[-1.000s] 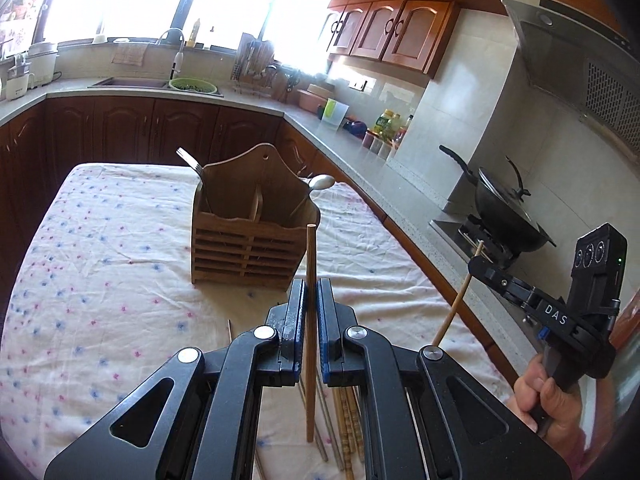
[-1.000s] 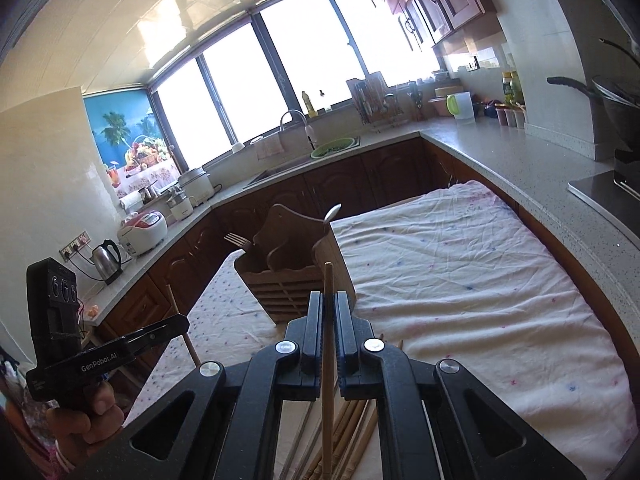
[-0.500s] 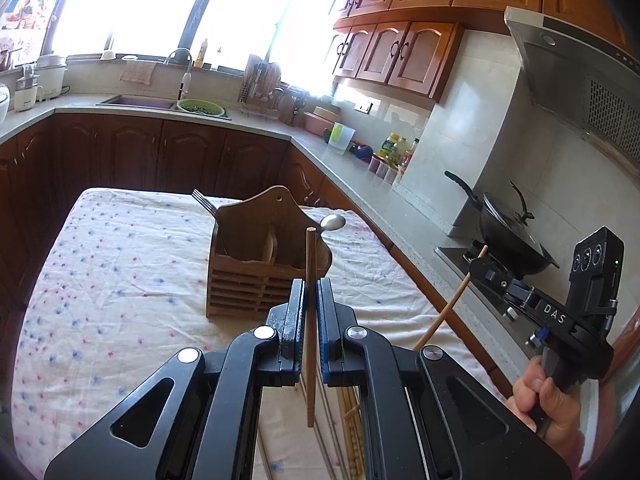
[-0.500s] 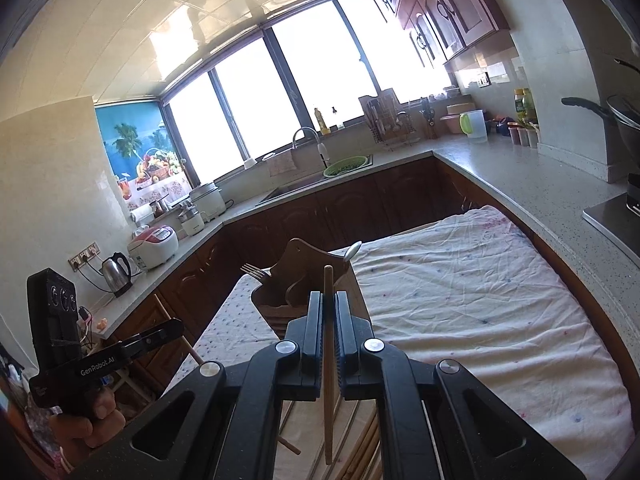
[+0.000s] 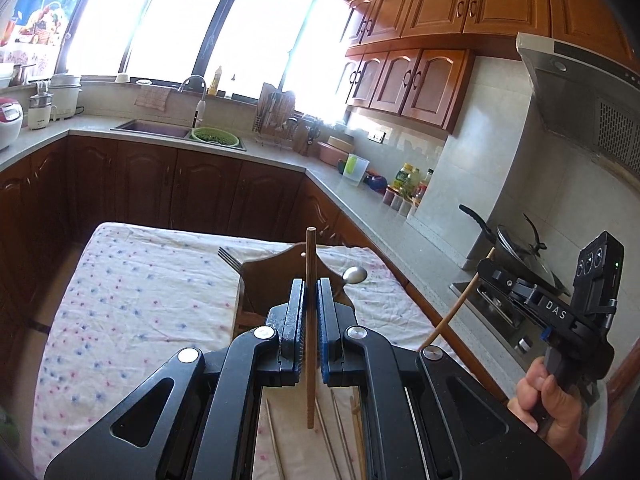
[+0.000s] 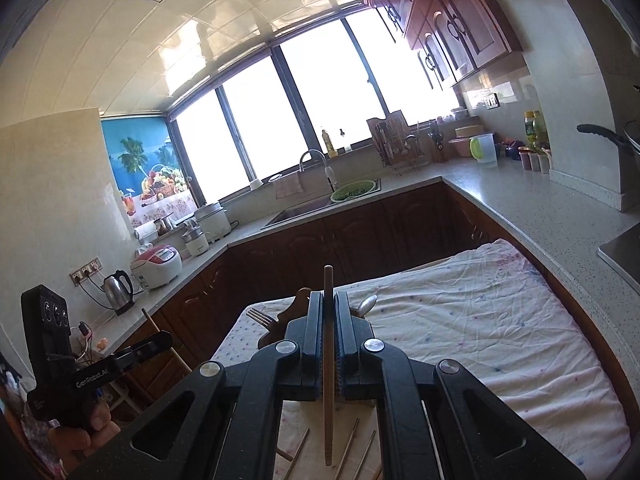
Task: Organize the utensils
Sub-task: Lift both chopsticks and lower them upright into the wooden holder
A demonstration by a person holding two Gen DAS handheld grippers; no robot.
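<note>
Figure. The left gripper (image 5: 309, 332) was clamped on 1 wooden chopstick (image 5: 310, 320), held upright with ends projecting above and below the jaws. The right gripper (image 6: 329, 344) was likewise clamped on a second chopstick (image 6: 328, 360), also upright. The wooden utensil holder (image 5: 280, 272), carrying a fork (image 5: 230, 258) and a spoon (image 5: 354, 275), stood on the cloth-covered counter (image 5: 140, 300) just ahead of both grippers; loose chopsticks (image 5: 336, 432) lay beneath them. Likely hazards: each stick was pinched at a single narrow point, so a jolt could let it pivot or slide between the pads; a lower tip could strike the holder's rim and be levered loose; the 2 grippers, converging on 1 holder, could collide; a hard knock could tip the holder.
</note>
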